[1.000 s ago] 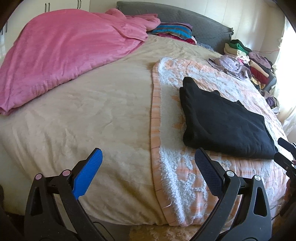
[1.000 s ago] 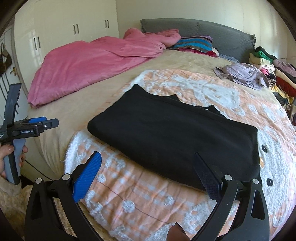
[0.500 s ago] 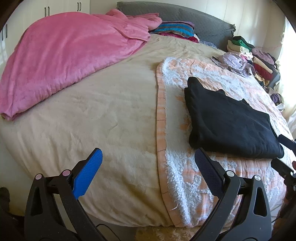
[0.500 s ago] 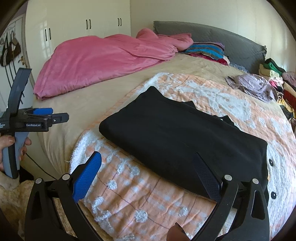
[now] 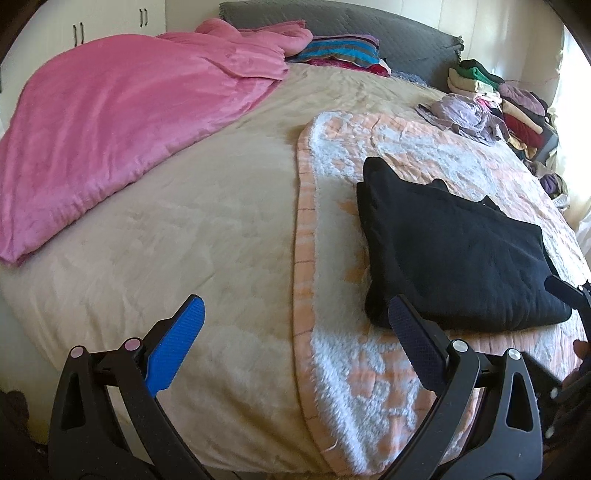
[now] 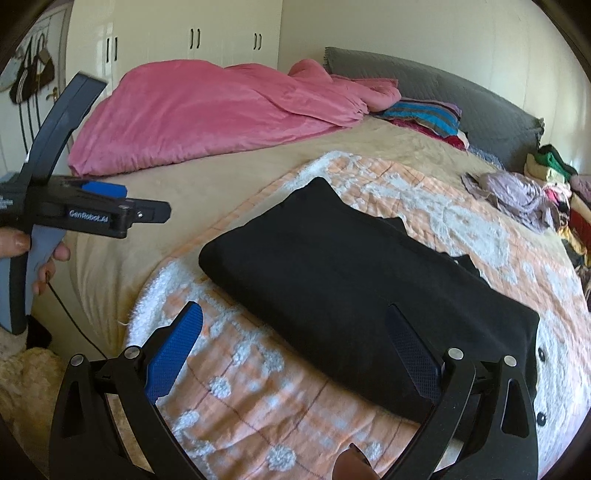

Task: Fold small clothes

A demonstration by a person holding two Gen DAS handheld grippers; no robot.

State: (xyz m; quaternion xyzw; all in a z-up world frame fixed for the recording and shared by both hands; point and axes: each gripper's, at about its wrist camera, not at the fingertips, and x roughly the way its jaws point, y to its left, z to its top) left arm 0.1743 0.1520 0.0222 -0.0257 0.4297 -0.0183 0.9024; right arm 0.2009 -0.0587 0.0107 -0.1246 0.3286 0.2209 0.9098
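L claw (image 5: 293,325) wide, empty, hanging off the near edge of the bed (image 5: 192,229); blue pad (image 5: 175,347) over beige sheet, dark pad at the near L corner of the garment (image 5: 458,254) w/o clear contact. R claw (image 6: 295,332) also wide, nothing gripped; its dark pad overlaps the garment's near edge in view, touching or not – can't tell.

Garment: black, folded into a flat rectangle, lying on the peach/white blanket (image 5: 343,373), just ahead of both claws, toward R of the L claw. From the R wrist cam, the L claw (image 6: 147,213) shows side-on at far L, held by a hand (image 6: 40,251), well clear of the garment (image 6: 354,291).

Beyond: pink duvet (image 5: 110,122) far L, striped pile (image 5: 343,51) at the grey headboard (image 5: 388,33), lilac cloth (image 5: 461,114) and stacked clothes (image 5: 509,107) far R.
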